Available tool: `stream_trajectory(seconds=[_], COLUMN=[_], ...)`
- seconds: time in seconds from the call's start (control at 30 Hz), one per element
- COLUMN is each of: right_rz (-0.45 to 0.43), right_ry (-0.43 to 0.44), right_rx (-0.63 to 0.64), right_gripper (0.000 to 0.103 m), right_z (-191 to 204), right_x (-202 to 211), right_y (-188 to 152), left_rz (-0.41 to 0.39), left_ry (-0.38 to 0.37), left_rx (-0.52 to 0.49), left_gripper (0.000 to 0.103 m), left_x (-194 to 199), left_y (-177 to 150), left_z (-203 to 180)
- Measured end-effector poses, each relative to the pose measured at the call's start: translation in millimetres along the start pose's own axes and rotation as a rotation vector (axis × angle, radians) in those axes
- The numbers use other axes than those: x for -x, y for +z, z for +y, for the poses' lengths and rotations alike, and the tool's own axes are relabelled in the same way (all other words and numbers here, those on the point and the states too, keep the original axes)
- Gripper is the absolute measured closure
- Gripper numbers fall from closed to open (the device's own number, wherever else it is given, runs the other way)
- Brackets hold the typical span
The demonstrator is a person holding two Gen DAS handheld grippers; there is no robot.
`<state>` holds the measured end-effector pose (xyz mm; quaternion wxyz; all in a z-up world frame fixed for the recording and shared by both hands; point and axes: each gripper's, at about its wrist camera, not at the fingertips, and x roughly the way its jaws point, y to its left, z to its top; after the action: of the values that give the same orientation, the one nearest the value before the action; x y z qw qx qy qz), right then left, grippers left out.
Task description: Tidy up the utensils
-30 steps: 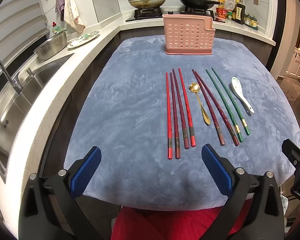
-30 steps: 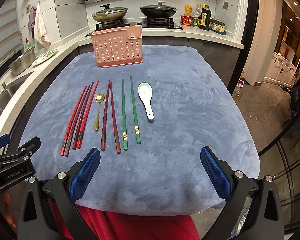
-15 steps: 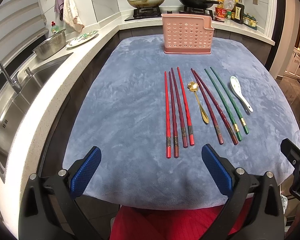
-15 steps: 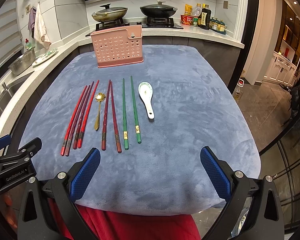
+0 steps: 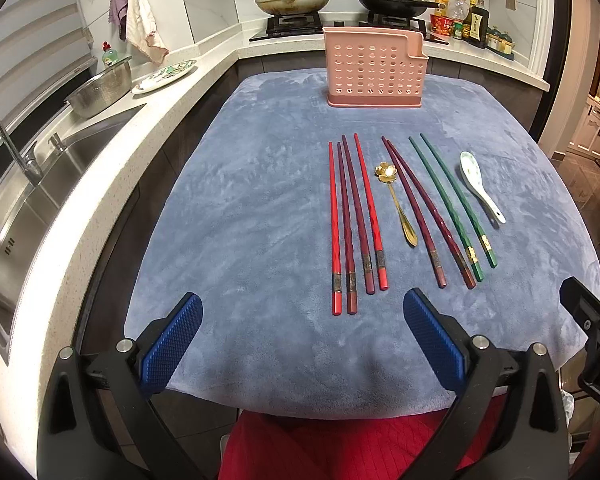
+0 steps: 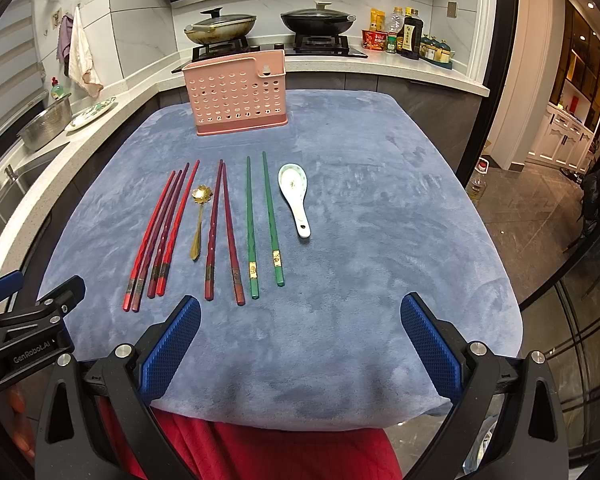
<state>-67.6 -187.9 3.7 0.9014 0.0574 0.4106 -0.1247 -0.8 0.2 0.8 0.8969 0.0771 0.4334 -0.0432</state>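
Hovering over the near edge of the table, the left gripper (image 5: 302, 332) is held with its blue pads wide apart and nothing between them; the right gripper (image 6: 300, 330) is seen likewise released and empty. A red garment (image 6: 276, 452) is visible below both, at the table's front. The table is covered by a blue-grey cloth (image 5: 240, 220), on which the utensils are laid in a row, handles toward the viewer. From the left, four red chopsticks (image 5: 354, 224) are grouped closely, followed by a gold spoon (image 5: 398, 204) with a flower-shaped bowl, two dark maroon chopsticks (image 5: 422, 216) that meet at their far tips, two green chopsticks (image 5: 454, 204) and a white ceramic spoon (image 5: 480, 188). Well beyond them, a pink perforated holder (image 5: 374, 70) is stood upright at the far end of the cloth, apart from every utensil. Behind it, two lidded pans (image 6: 268, 24) are set on the stove, and a sink (image 5: 24, 208) is seen at the left.
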Motion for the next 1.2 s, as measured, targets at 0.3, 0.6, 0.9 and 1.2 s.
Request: stream_trajectory(seconds=[0.3, 0.6, 0.9, 1.2], right_rz=[0.000, 0.000, 0.000, 0.000], right_ry=[0.000, 0.001, 0.002, 0.002], right_rx=[-0.001, 0.000, -0.001, 0.002], right_gripper=[0.007, 0.007, 0.007, 0.007], right_z=[0.4, -0.4, -0.1, 5.6], right_x=[0.2, 0.5, 1.2, 3.0], right_y=[0.2, 0.1, 0.3, -0.8], left_rz=[-0.002, 0.000, 0.001, 0.001], left_ry=[0.000, -0.002, -0.001, -0.001], left_rx=[-0.001, 0.000, 0.002, 0.002], left_gripper=[0.007, 0.007, 0.007, 0.007], left_x=[0.4, 0.3, 0.6, 0.6], left_y=[0.3, 0.5, 0.4, 0.3], left_z=[0.3, 0.7, 0.4, 0.5])
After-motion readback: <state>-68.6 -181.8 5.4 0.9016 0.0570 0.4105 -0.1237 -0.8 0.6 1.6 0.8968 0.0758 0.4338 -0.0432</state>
